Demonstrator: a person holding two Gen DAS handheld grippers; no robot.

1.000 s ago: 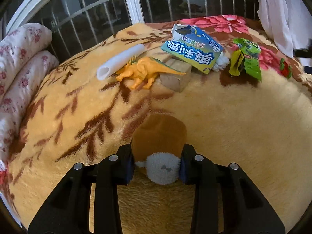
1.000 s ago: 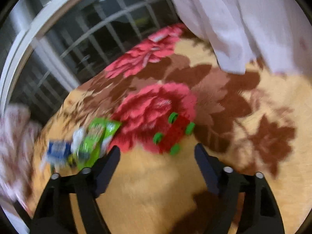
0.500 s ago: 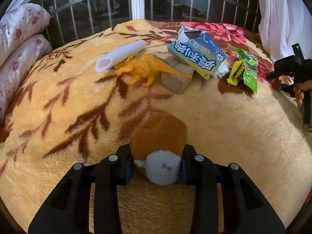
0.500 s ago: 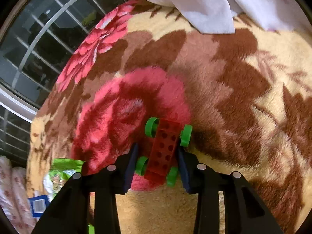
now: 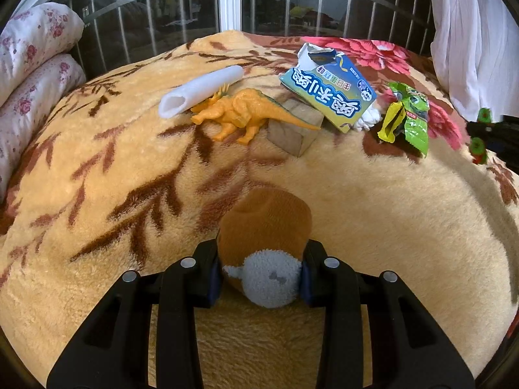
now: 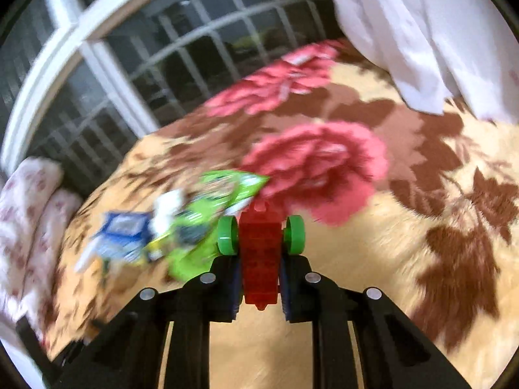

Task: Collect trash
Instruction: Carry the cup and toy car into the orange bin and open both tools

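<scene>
left gripper [image 5: 262, 274] fingers hold the brown plush toy with the grey tail [image 5: 264, 243], unchanged. at three o'clock, the right gripper [image 6: 259, 280], empty a second ago, is closing on the red block car with green wheels [image 6: 260, 253]. wrappers [image 5: 407, 116] at one o'clock remain uncollected.

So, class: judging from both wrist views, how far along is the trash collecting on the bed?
Done: nothing visibly collected.
In hand: the left gripper holds a plush toy; the right gripper is closing on a red toy car.
Left: blue packet, green wrapper and white tube lie on the blanket.
</scene>
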